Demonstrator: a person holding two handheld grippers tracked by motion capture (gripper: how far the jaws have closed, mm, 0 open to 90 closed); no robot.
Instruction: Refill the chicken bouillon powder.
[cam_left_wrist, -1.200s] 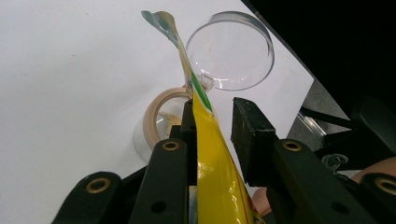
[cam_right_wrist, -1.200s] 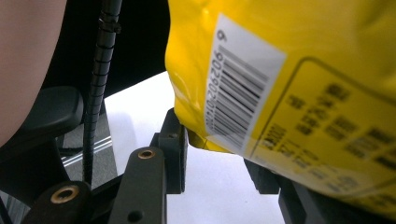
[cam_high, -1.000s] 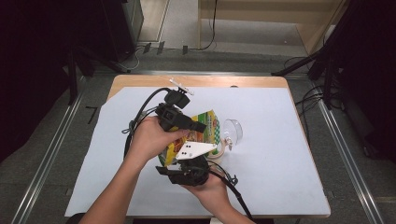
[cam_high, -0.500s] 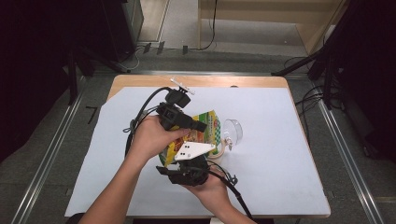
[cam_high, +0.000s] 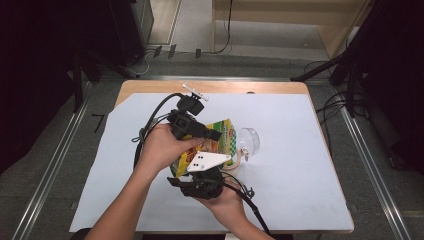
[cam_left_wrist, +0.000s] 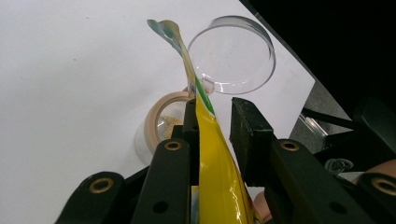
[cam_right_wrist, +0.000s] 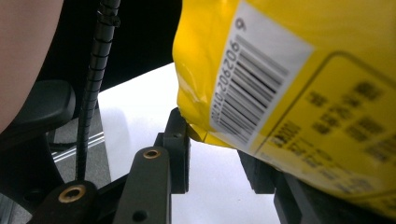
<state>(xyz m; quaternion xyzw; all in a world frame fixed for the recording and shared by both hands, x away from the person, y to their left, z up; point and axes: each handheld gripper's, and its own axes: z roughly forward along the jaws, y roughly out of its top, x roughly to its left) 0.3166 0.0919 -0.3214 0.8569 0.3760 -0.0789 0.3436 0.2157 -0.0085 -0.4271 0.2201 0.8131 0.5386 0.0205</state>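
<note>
— How many things do you have on the bench (cam_high: 310, 165)?
— You have one yellow snack bag (cam_high: 220, 142). Just beside the bag lies one clear round lid (cam_high: 248, 140), and one clear jar (cam_left_wrist: 159, 126) with a tan rim.
— And claws?
— Two, one in each of your hands, both at the bag.

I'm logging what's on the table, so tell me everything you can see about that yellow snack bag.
The snack bag is a glossy yellow foil-like pouch with green and orange print and a white barcode panel on one face. It is held up off the white table cover, between both grippers. The left gripper has it between its jaws, one jaw against it, a gap on the other side. Its crimped top edge curls near a clear lid.
</note>
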